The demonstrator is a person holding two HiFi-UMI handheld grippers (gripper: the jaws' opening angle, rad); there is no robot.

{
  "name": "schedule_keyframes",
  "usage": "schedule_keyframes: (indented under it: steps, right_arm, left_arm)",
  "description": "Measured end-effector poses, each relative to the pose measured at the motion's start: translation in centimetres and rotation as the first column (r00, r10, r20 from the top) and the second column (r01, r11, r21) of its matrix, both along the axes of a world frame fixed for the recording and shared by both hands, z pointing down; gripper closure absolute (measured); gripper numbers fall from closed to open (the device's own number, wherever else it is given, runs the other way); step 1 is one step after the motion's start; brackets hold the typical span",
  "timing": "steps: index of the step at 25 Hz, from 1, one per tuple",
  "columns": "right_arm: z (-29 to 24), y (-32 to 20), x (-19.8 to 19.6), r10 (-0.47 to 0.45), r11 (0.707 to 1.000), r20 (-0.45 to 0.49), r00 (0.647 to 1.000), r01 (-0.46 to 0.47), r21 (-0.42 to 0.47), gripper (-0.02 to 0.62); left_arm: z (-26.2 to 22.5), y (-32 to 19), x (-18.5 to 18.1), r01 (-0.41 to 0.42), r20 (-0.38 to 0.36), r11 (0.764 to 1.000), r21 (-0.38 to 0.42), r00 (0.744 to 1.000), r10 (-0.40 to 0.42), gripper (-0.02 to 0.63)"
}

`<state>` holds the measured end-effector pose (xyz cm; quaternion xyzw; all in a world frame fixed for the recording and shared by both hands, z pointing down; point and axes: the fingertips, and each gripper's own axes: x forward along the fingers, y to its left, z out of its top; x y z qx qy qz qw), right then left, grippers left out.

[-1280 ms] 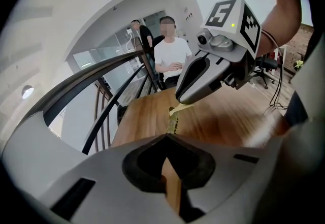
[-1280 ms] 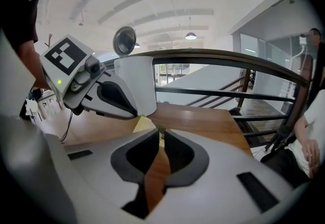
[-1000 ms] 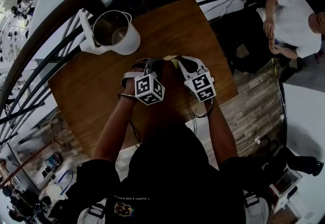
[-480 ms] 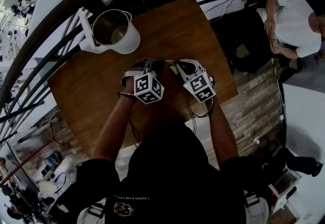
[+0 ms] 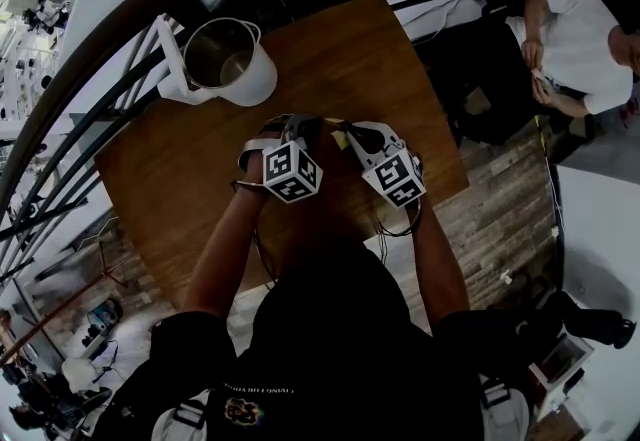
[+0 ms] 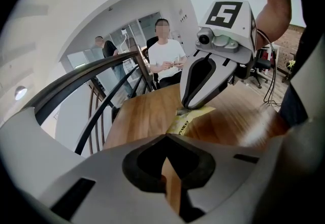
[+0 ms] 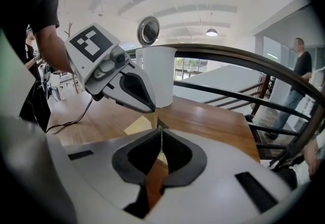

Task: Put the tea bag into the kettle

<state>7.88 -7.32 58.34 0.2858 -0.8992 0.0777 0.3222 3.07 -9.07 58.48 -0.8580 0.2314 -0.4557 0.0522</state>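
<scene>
The right tongs (image 7: 160, 131) have edged inward and narrowed onto the yellow tea bag (image 6: 192, 116). The left tongs (image 6: 165, 139) pinch its other end, so it spans crosswise between them over the surface (image 5: 360, 59). The kettle (image 5: 258, 81) stands ahead-left, nearer the left hand.

Left tool (image 7: 151, 108) and right tool (image 6: 186, 108) hide most of the tea bag (image 6: 184, 123); its print is illegible.
</scene>
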Motion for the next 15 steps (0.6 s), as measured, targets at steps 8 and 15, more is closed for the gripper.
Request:
schedule_keyframes:
  steps: [8, 15]
  right_arm:
    - [0.4, 0.2, 0.0, -0.001, 1.0, -0.01, 1.0, 0.001, -0.007, 0.572]
    - [0.7, -0.4, 0.3, 0.037, 0.999, -0.031, 0.999, -0.037, -0.009, 0.572]
  left_arm:
    - [0.0, 0.4, 0.1, -0.02, 0.003, 1.0, 0.008, 1.0, 0.02, 0.603]
    - [0.1, 1.0, 0.2, -0.062, 0.003, 0.998, 0.01, 0.998, 0.062, 0.603]
